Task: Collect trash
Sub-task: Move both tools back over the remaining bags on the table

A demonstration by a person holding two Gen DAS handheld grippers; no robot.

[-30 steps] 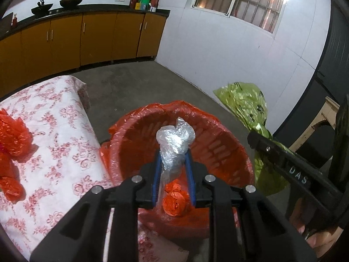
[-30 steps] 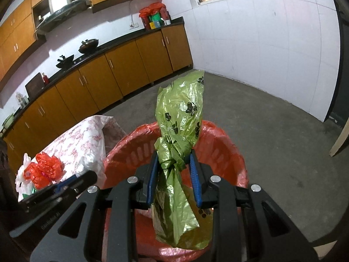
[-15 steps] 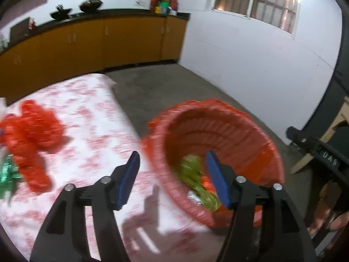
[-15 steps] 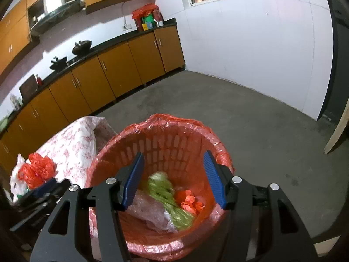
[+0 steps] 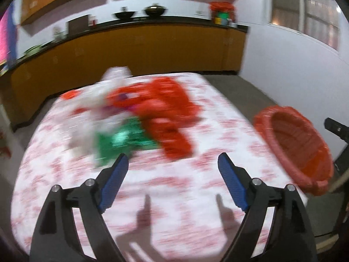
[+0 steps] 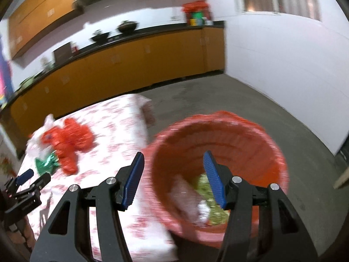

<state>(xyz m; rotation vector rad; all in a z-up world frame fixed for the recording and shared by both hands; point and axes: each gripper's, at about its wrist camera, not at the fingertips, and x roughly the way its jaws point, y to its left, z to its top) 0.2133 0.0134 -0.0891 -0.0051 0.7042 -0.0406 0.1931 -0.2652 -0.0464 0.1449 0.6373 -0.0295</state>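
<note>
A blurred heap of trash lies on the flowered tablecloth (image 5: 174,196): red bags (image 5: 165,113), a green foil bag (image 5: 122,139) and a white bag (image 5: 91,113). My left gripper (image 5: 172,160) hovers just short of the heap, its jaws opening with nothing between them. The red-lined basket (image 6: 240,144) stands off the table's right end and holds a green bag (image 6: 209,198) and a clear bag (image 6: 185,196). Over the basket's near rim, my right gripper (image 6: 174,154) is open and empty. The left gripper (image 6: 35,176) shows at the lower left of the right wrist view.
Orange cabinets (image 6: 130,65) under a black counter with pans run along the far wall. Grey floor (image 6: 250,100) spreads beyond the basket to a white wall (image 6: 283,54) with a barred window. A pale wooden piece (image 6: 342,174) sits at the right edge.
Both grippers let go of their bags, the clear one and the green one, which now lie in the basket. The left gripper swung left over the table and opened wider; the right one shifted left.
</note>
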